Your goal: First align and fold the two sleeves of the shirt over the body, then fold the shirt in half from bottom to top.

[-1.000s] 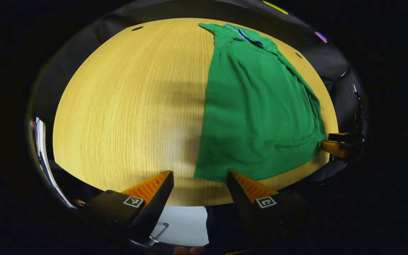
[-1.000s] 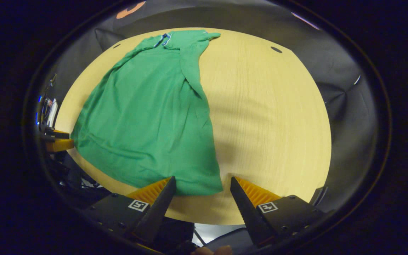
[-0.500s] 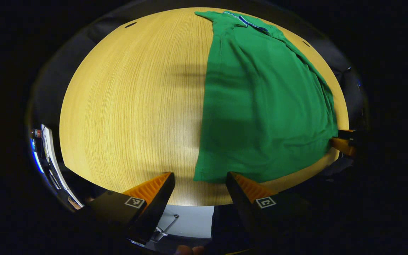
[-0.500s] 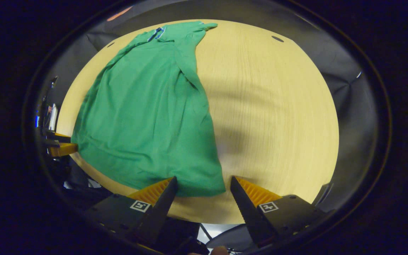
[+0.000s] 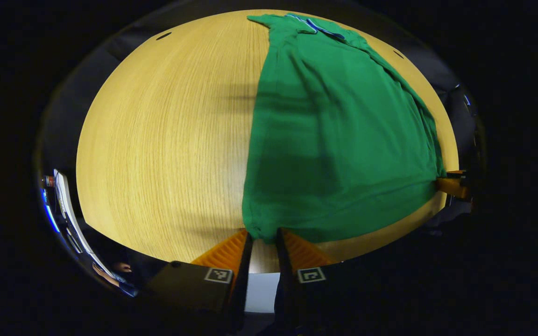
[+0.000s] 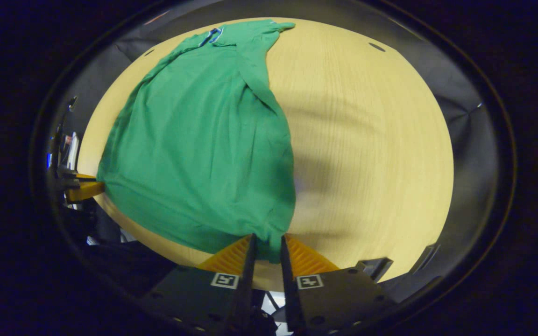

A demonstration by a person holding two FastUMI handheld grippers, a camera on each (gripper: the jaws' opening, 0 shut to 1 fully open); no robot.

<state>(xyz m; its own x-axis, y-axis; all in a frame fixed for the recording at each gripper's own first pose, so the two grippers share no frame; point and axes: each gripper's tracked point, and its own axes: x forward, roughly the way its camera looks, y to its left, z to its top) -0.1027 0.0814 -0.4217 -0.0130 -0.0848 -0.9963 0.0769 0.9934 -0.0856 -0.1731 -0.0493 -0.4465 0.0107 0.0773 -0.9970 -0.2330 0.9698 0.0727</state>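
Both pairs of jaws are clenched on the hem of the green shirt (image 5: 339, 140): the left gripper (image 5: 263, 238) pinches one bottom corner, the right gripper (image 6: 266, 245) the other. The shirt lies flat on the round wooden table (image 5: 166, 140), hem at the near edge, collar (image 6: 209, 37) at the far side, sleeves folded over the body
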